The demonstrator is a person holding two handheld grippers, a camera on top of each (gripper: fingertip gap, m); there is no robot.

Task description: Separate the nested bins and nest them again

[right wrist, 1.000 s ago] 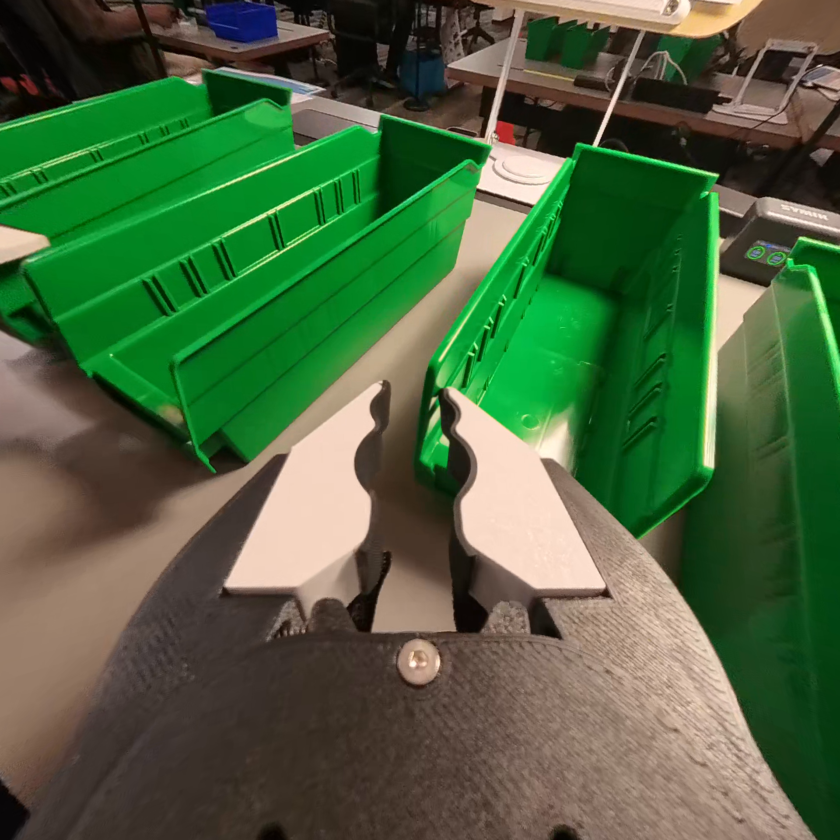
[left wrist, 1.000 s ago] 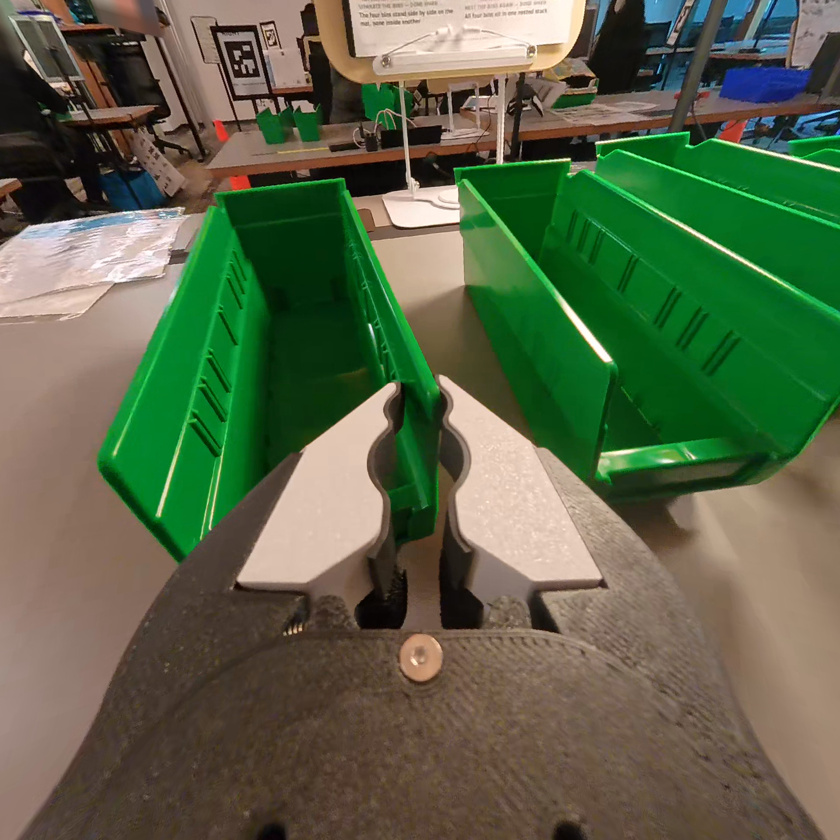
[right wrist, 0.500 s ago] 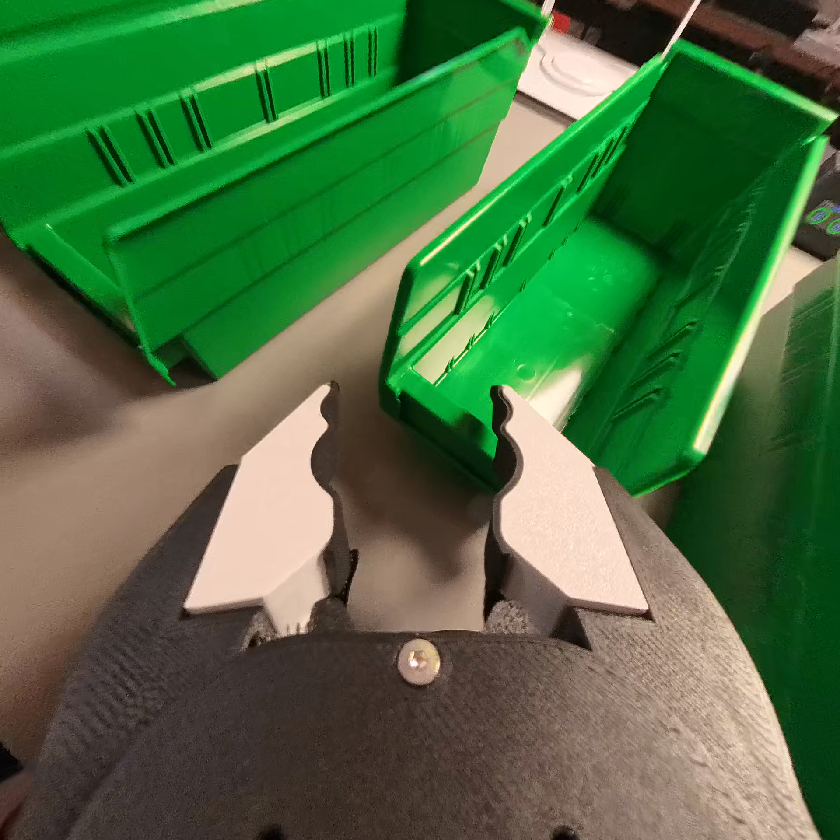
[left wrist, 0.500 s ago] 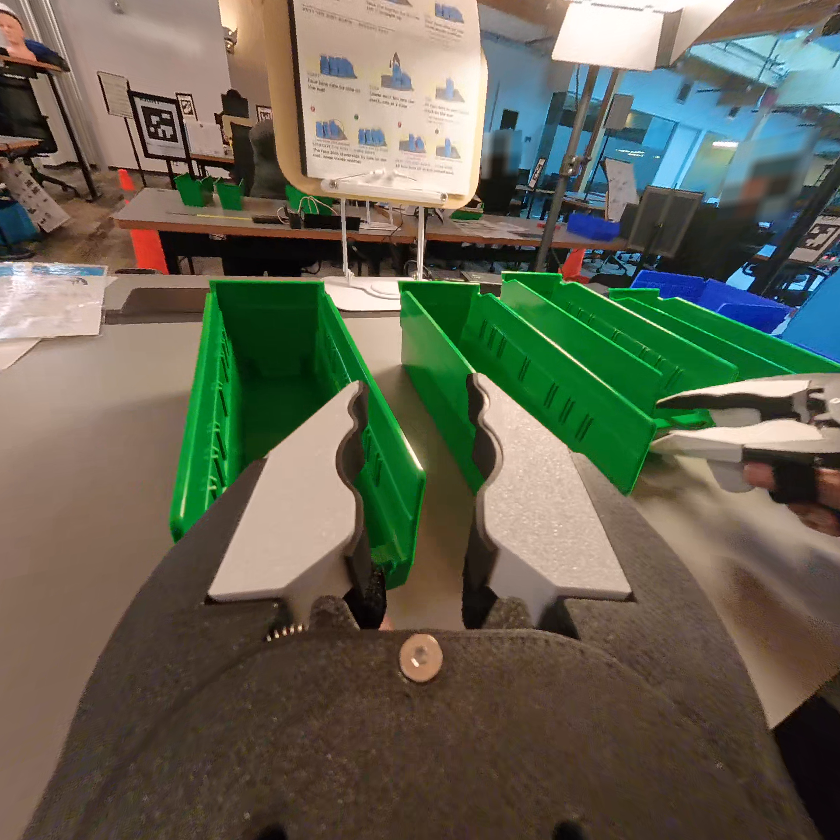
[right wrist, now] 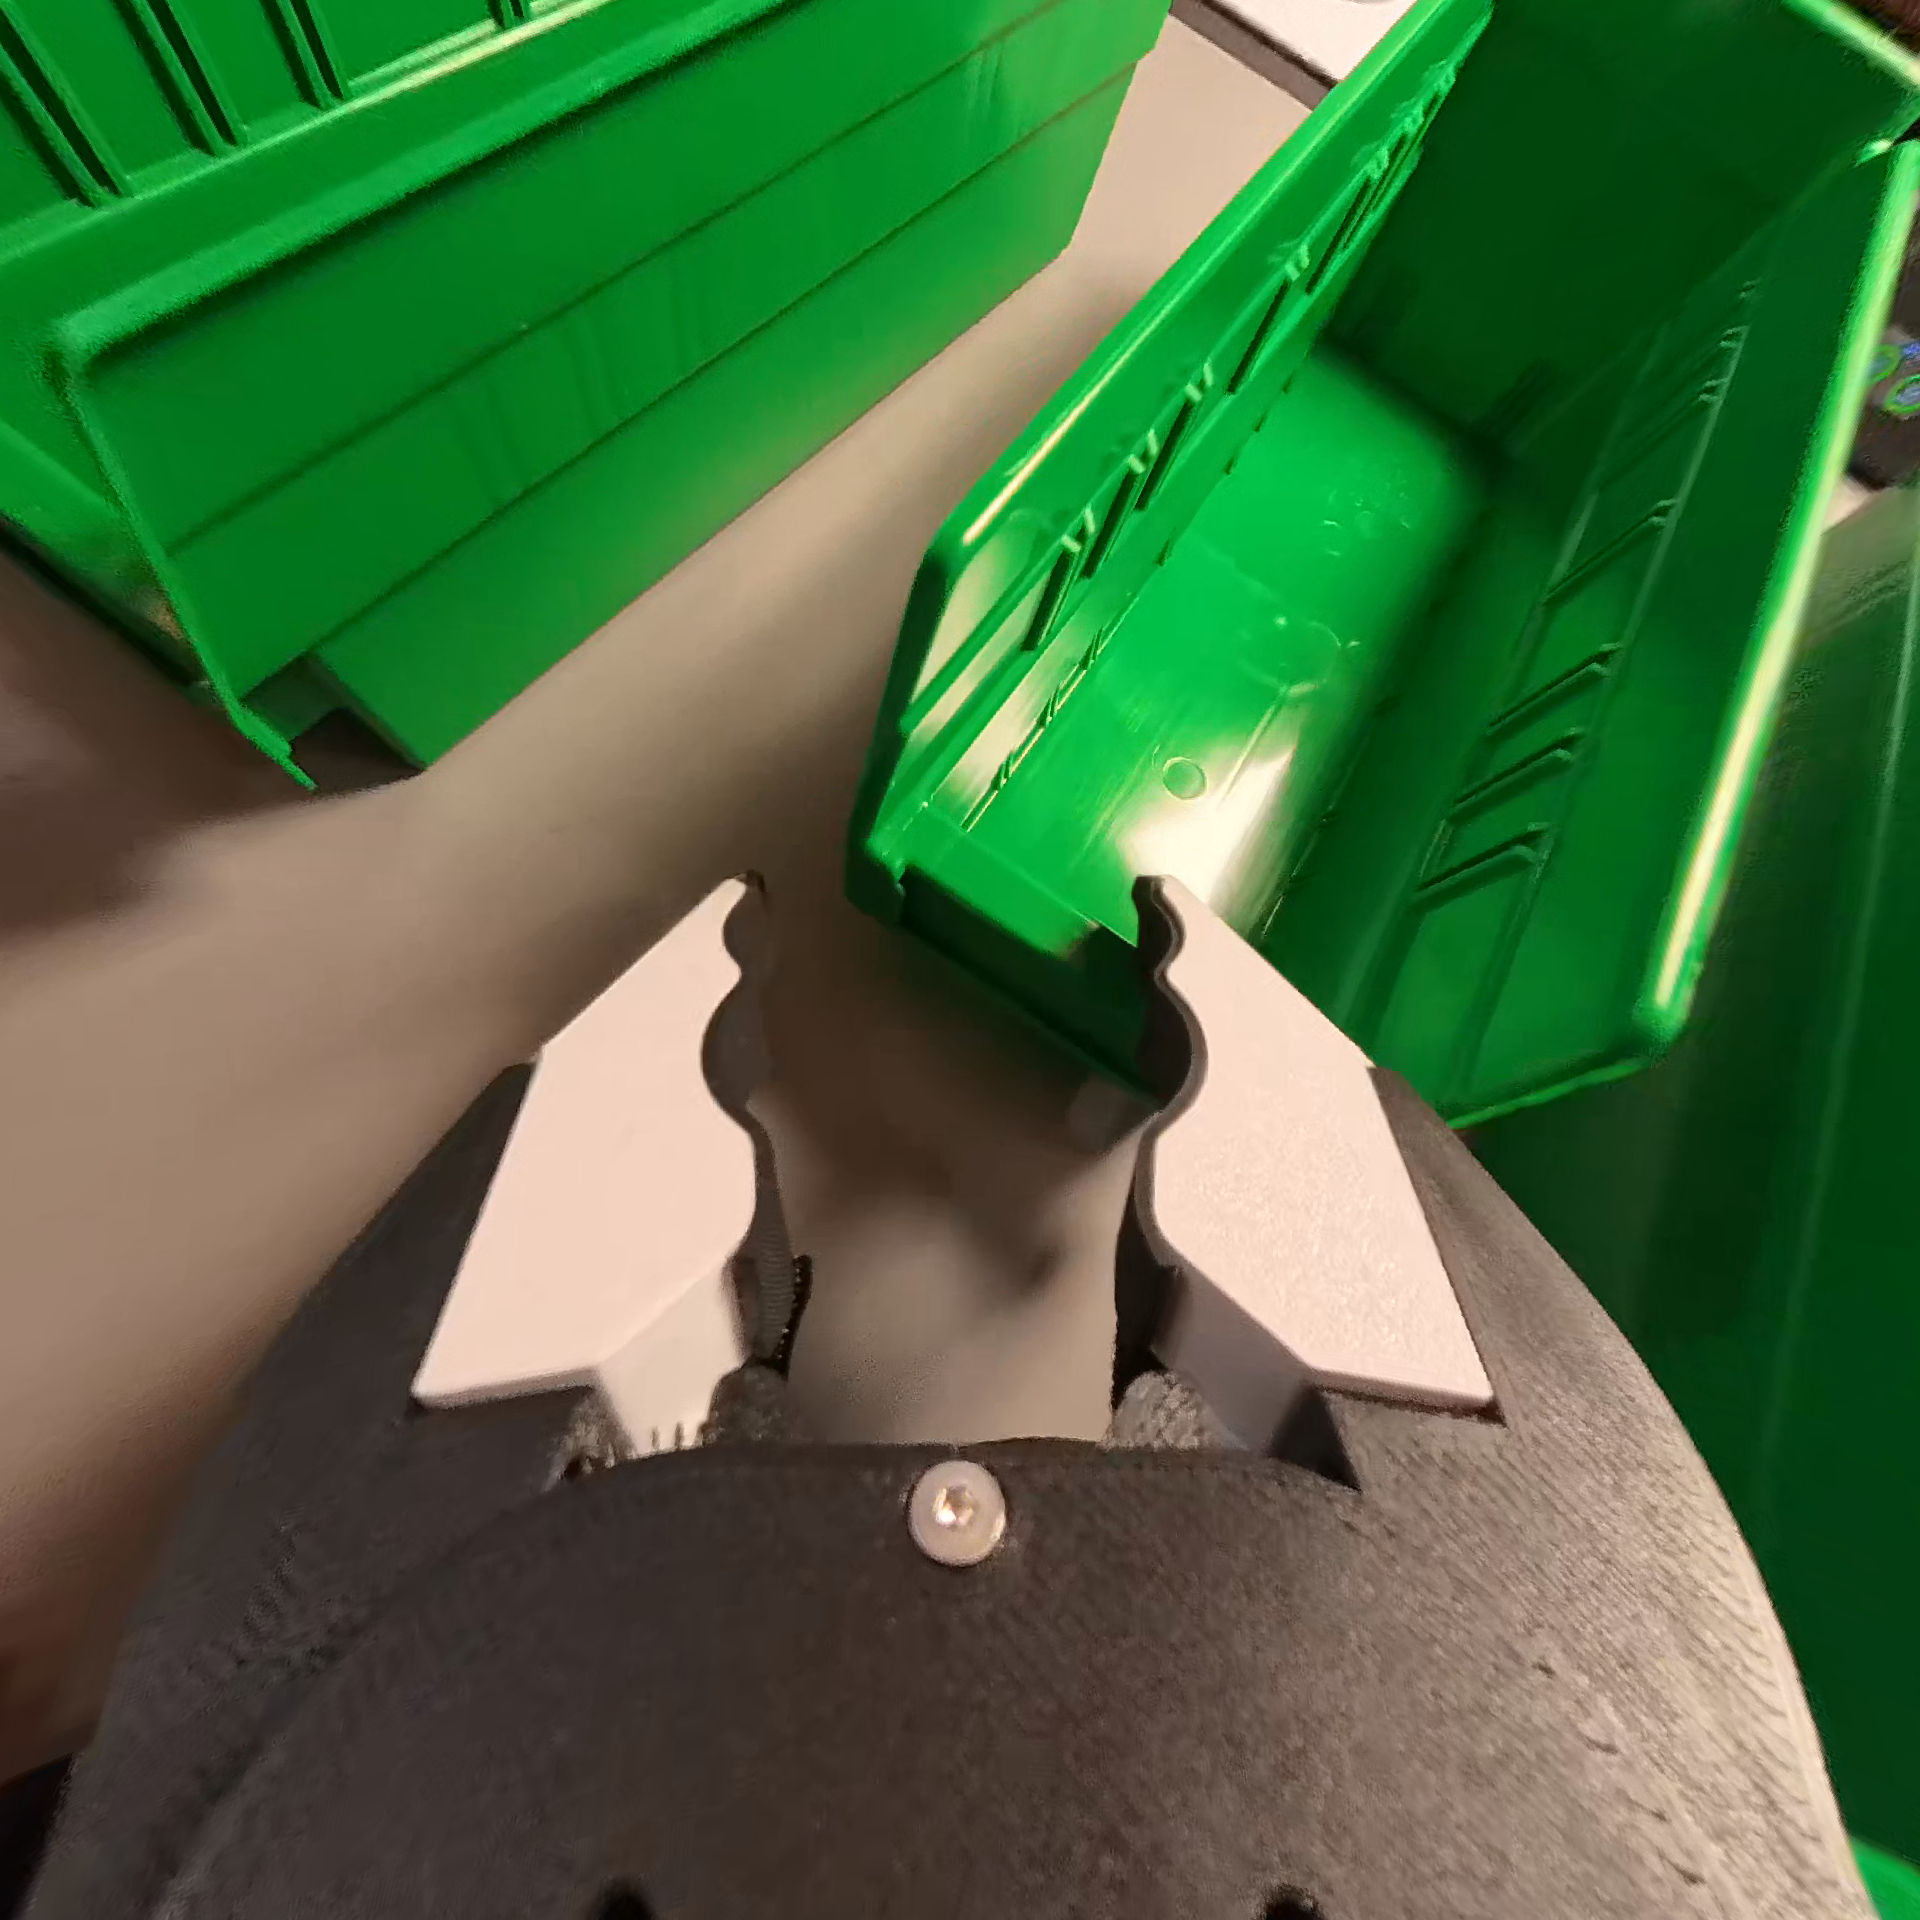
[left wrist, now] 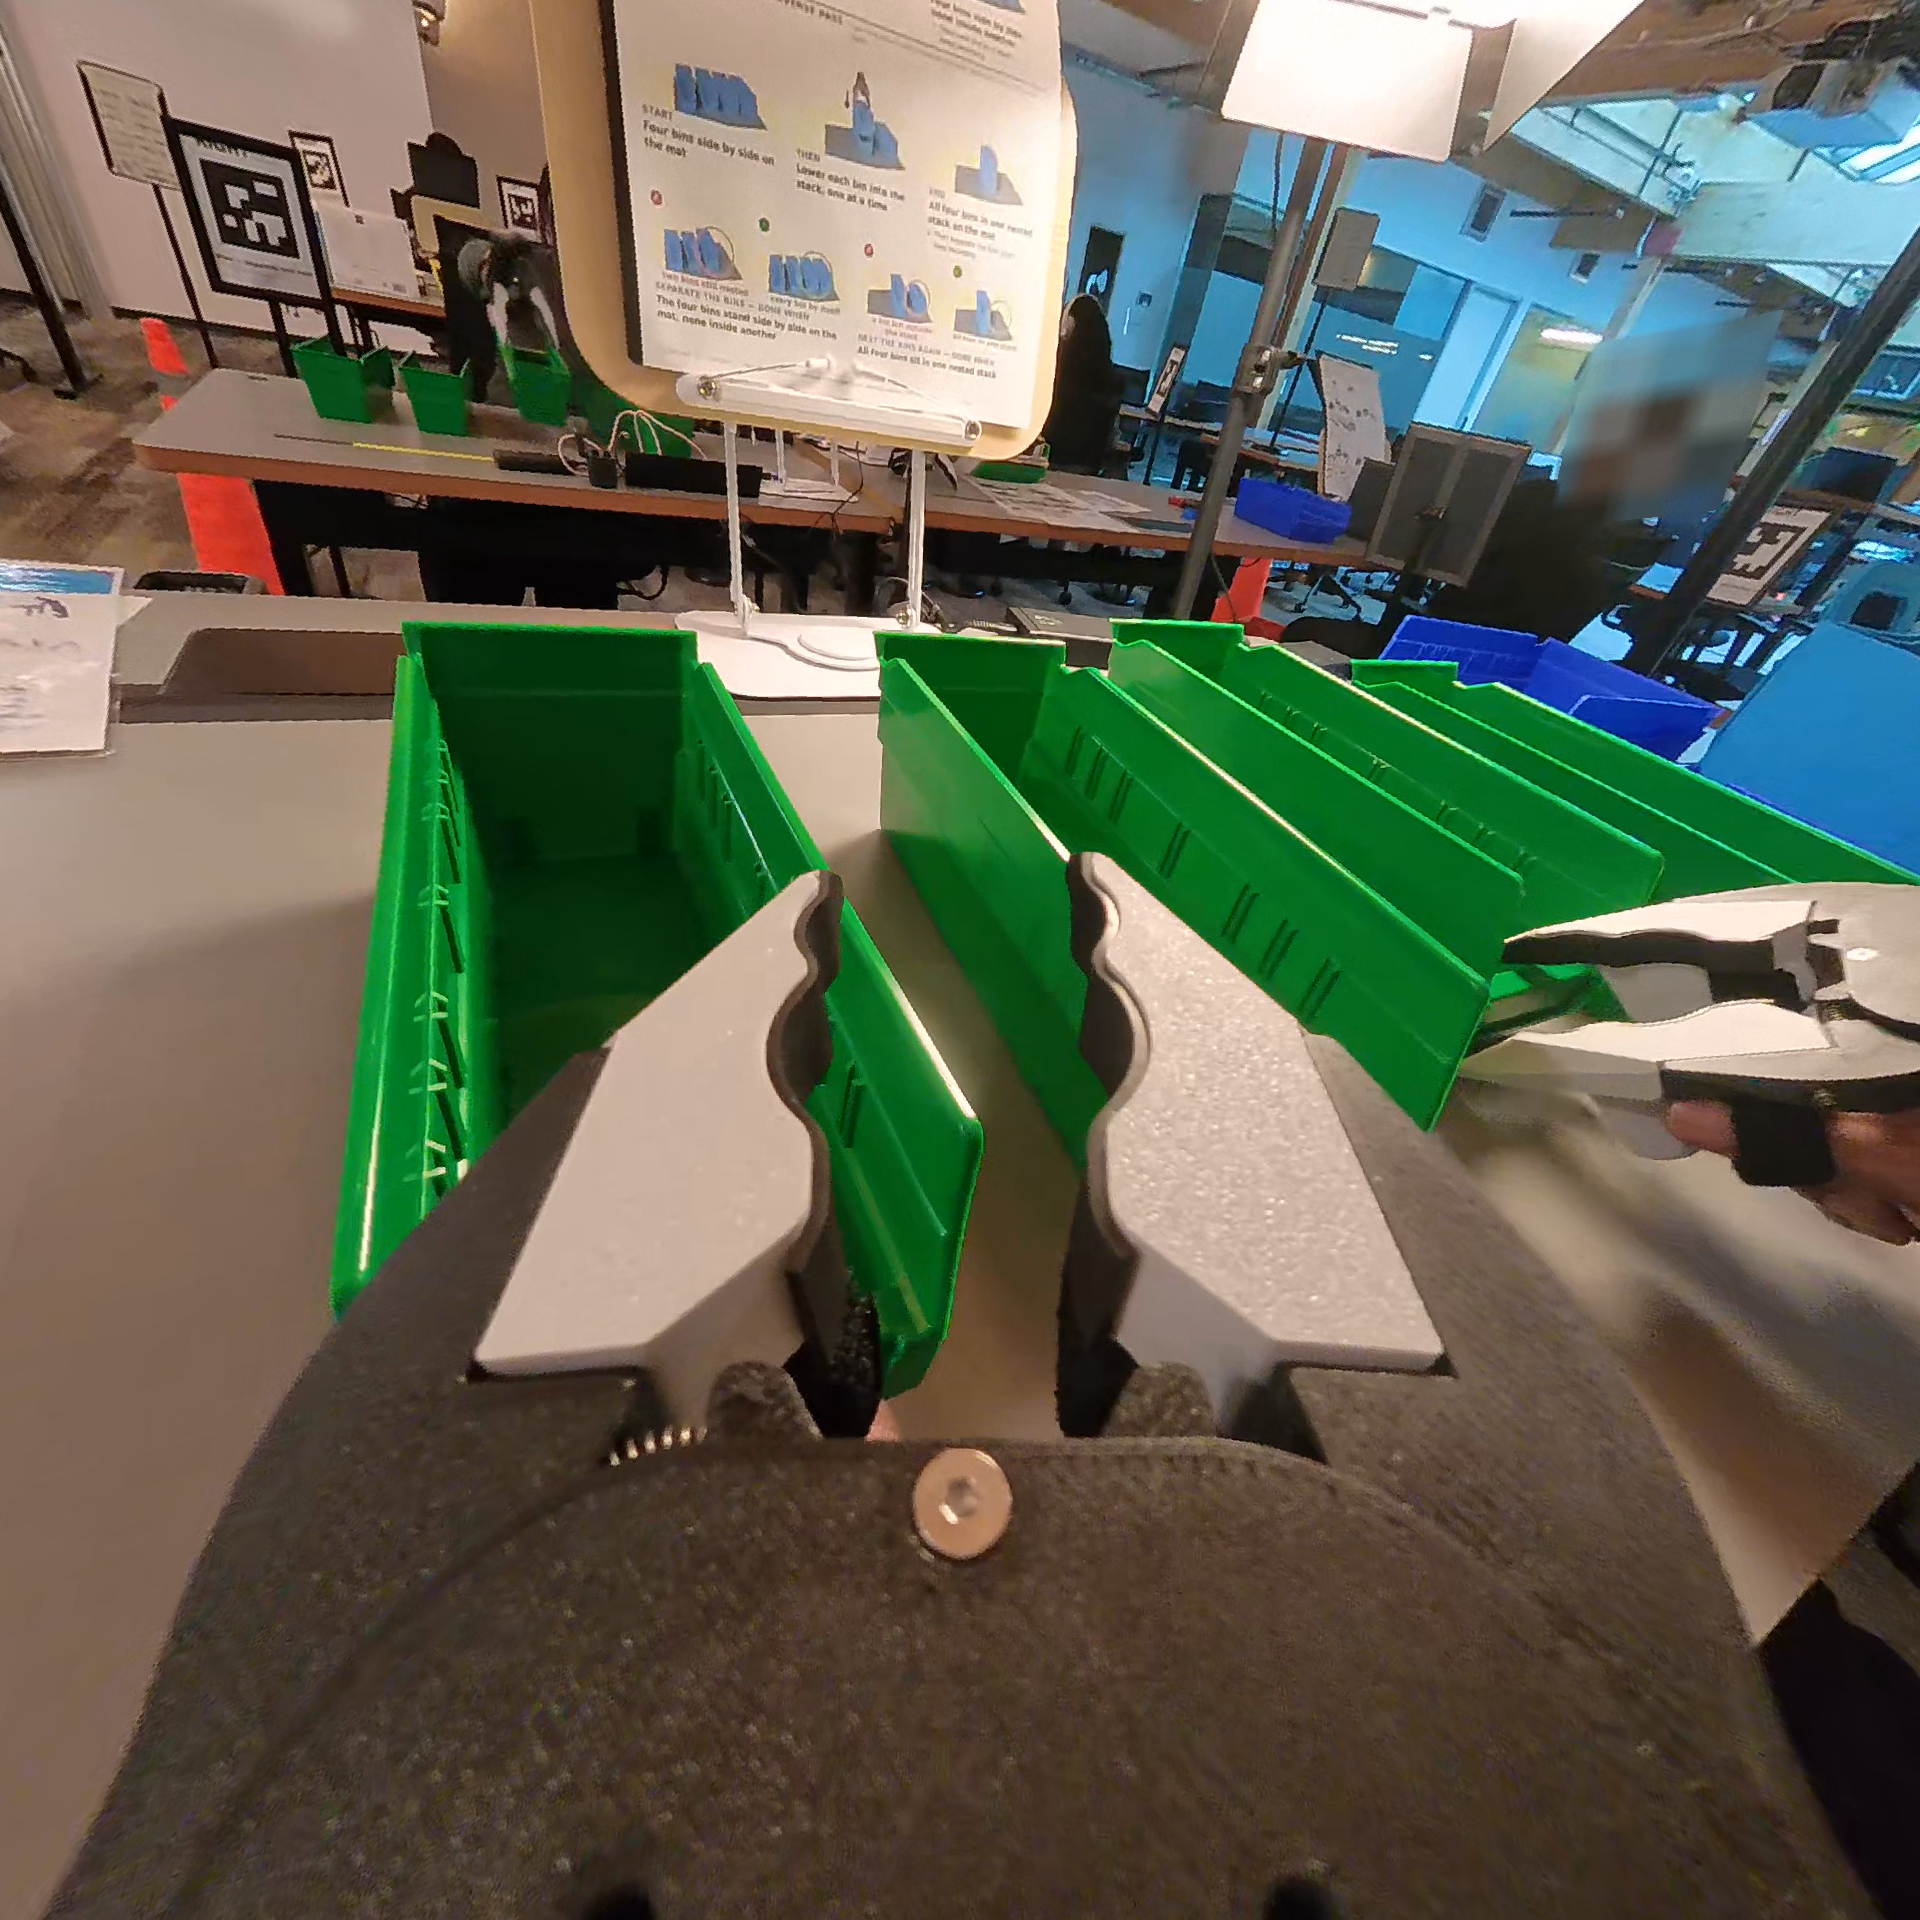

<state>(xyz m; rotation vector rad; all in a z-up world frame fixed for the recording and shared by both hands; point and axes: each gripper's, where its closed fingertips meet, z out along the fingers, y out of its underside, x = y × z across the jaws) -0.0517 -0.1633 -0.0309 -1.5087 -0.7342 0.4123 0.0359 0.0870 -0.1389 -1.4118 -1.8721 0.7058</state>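
Several green bins stand side by side on the grey table (left wrist: pixel 156 987). My left gripper (left wrist: pixel 951 878) is open above the near end of the leftmost bin (left wrist: pixel 582 935). That bin's right wall runs under the gap without touching either pad. The second bin (left wrist: pixel 1195 894) stands just to the right. My right gripper (right wrist: pixel 948 885) is open at the front wall of the third bin (right wrist: pixel 1351 582), with its right fingertip (right wrist: pixel 1164 935) over the lip and nothing gripped. It also shows in the left wrist view (left wrist: pixel 1507 1003), held by a hand. The second bin's side (right wrist: pixel 520 364) is to its left.
A fourth green bin (right wrist: pixel 1849 1039) stands close on the right. A sign on a white stand (left wrist: pixel 831 208) is behind the bins, and blue bins (left wrist: pixel 1558 686) are at the far right. Papers (left wrist: pixel 52 665) lie at the table's far left.
My left gripper let go of the leftmost bin's right wall, opened and pulled back and up. My right gripper opened wider and moved in over the third bin's front wall.
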